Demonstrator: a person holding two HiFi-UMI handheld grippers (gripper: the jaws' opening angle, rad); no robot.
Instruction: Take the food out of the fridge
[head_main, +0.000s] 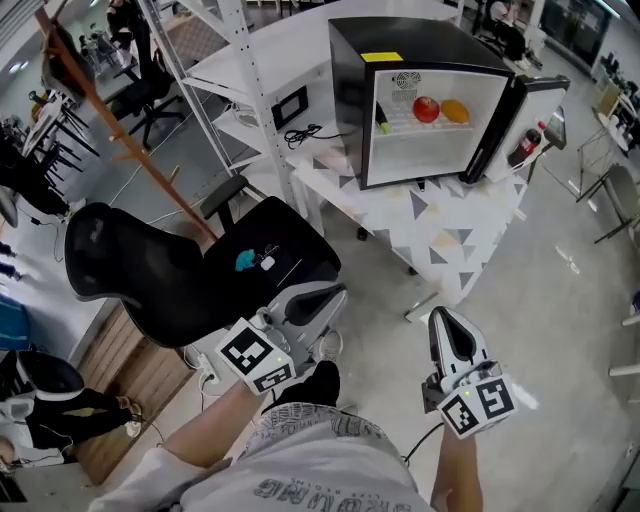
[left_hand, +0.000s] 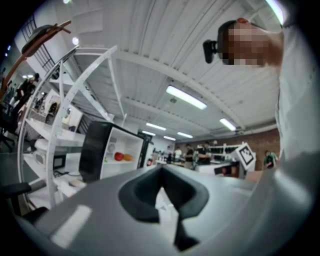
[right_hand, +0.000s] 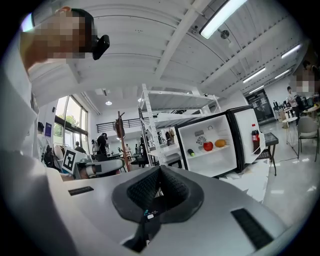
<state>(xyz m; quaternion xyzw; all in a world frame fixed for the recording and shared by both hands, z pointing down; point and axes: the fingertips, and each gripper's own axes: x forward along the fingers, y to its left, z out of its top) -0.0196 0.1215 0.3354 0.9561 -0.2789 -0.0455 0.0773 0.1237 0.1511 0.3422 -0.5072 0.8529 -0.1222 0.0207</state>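
A black mini fridge stands on a table with its door swung open to the right. A red apple, an orange and a small green item lie on its shelf. In the right gripper view the apple and orange are far ahead. The left gripper view shows the fridge at the left. My left gripper and right gripper are held low near my body, well short of the table. Both are shut and empty.
A cola bottle sits in the fridge door. A black office chair stands just left of my left gripper. A white shelving rack is behind the triangle-patterned table. People stand far off in the room.
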